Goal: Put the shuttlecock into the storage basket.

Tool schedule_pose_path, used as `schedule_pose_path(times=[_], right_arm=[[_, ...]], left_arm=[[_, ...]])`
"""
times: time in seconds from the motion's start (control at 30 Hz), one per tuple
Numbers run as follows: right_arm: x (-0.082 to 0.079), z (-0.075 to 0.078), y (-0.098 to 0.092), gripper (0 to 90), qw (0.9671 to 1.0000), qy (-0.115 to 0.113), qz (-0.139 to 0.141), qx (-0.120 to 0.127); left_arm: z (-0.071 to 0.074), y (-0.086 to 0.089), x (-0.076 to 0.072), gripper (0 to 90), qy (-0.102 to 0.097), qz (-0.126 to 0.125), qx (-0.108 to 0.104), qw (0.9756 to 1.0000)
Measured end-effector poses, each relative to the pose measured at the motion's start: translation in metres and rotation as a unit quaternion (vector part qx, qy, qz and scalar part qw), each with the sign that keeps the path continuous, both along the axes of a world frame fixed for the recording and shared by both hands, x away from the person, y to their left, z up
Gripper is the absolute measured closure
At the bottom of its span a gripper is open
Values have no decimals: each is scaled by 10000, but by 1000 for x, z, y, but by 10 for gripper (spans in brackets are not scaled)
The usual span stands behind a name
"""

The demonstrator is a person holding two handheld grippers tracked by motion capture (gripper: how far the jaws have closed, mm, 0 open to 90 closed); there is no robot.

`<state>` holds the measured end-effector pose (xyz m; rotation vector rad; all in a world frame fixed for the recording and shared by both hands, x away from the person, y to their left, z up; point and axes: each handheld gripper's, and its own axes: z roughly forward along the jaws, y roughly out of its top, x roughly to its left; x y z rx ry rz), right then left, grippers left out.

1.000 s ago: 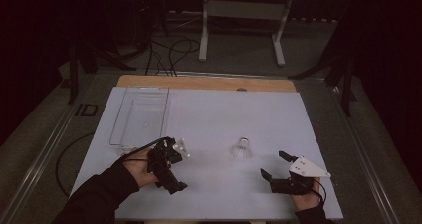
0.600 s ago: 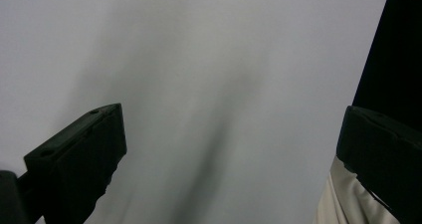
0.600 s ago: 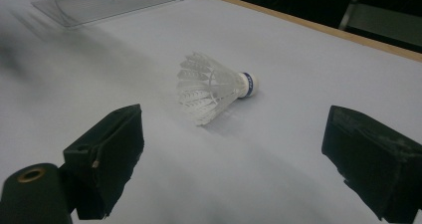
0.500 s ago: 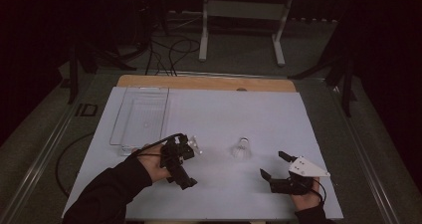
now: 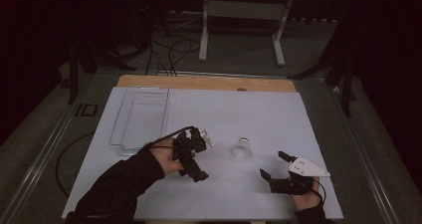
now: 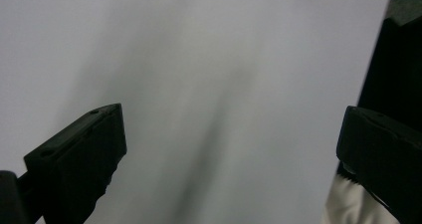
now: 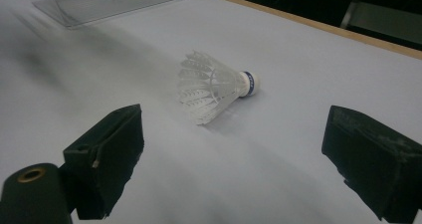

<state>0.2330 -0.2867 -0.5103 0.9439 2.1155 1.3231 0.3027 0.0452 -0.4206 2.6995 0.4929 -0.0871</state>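
Note:
A white feathered shuttlecock (image 5: 241, 148) lies on its side on the white table (image 5: 224, 109); in the right gripper view the shuttlecock (image 7: 211, 87) has a blue band at its cork, which points right. My left gripper (image 5: 205, 157) is open just left of it, a short gap away, with only blurred white table between the jaws (image 6: 229, 149). My right gripper (image 5: 273, 165) rests open near the front right, pointing at the shuttlecock, which sits ahead of its wide-apart jaws (image 7: 231, 149).
A clear plastic tray (image 5: 142, 117) stands at the left back of the table and shows far off as the tray (image 7: 109, 0) in the right gripper view. A wooden strip (image 5: 204, 82) runs along the far edge. Cables and a stand sit on the floor beyond.
My left gripper has moved right across the table, closer to the shuttlecock. The right gripper and the shuttlecock have stayed put.

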Motion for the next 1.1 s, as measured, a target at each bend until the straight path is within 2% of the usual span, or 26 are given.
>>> schedule_pose_path(times=[0.1, 0.33, 0.73, 1.1], right_arm=[[0, 0, 0, 94, 10000, 8, -5, 4], [0, 0, 0, 94, 10000, 10, -2, 10], [0, 0, 0, 95, 10000, 9, 6, -10], [0, 0, 0, 95, 10000, -1, -19, -7]], left_arm=[[2, -6, 4, 0, 13, 11, 52, 10000], [5, -20, 13, 0, 79, -9, 9, 10000], [14, -43, 20, 0, 119, -95, -51, 9999], [17, -63, 33, 0, 158, 20, -211, 9996]])
